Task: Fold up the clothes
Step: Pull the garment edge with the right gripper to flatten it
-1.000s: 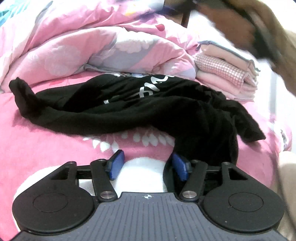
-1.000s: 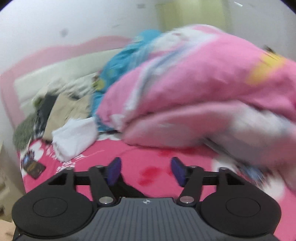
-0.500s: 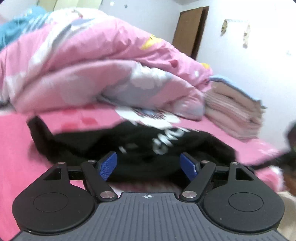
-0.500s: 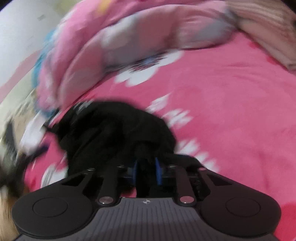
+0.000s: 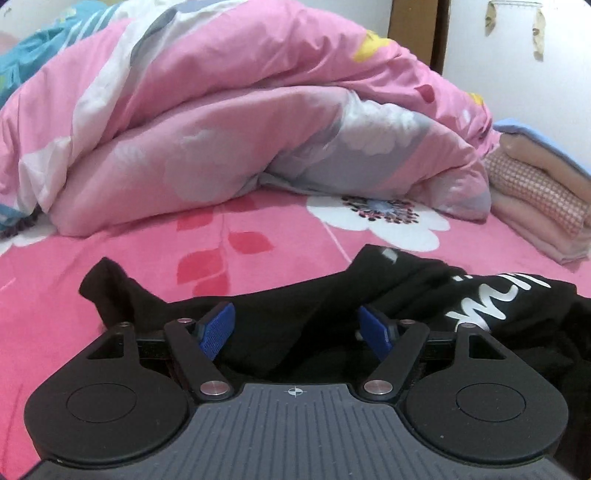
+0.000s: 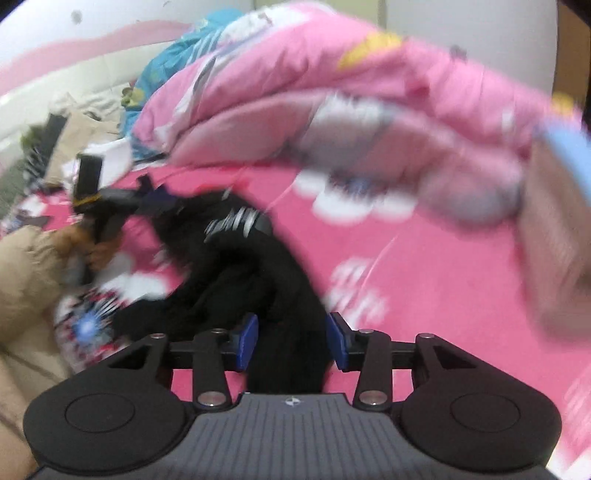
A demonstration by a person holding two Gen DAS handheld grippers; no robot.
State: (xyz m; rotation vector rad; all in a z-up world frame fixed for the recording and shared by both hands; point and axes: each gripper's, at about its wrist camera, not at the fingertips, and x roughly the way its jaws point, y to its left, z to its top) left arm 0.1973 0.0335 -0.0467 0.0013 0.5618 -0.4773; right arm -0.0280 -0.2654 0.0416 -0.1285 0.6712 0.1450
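Note:
A black garment (image 5: 332, 295) with white lettering lies crumpled on the pink flowered bedsheet (image 5: 110, 266). My left gripper (image 5: 297, 330) is open, its blue pads wide apart above a fold of the cloth, with a sleeve end sticking out to the left. In the right wrist view, which is blurred, the garment (image 6: 258, 266) runs toward me as a twisted strip. My right gripper (image 6: 291, 341) is opening and that strip still lies between its pads. The left gripper (image 6: 110, 206) shows at the garment's far end, held by a hand (image 6: 92, 254) in a beige sleeve.
A bulky pink quilt (image 5: 221, 129) is heaped across the back of the bed. A stack of folded pink cloths (image 5: 535, 199) sits at the right. Loose clothes (image 6: 74, 122) lie by the headboard at the far left. A brown door (image 5: 417, 33) stands behind.
The right gripper swung round to the black garment, shut on a strip of it, and now its pads stand wider. The left gripper widened slightly and shifted along the garment toward its sleeve end.

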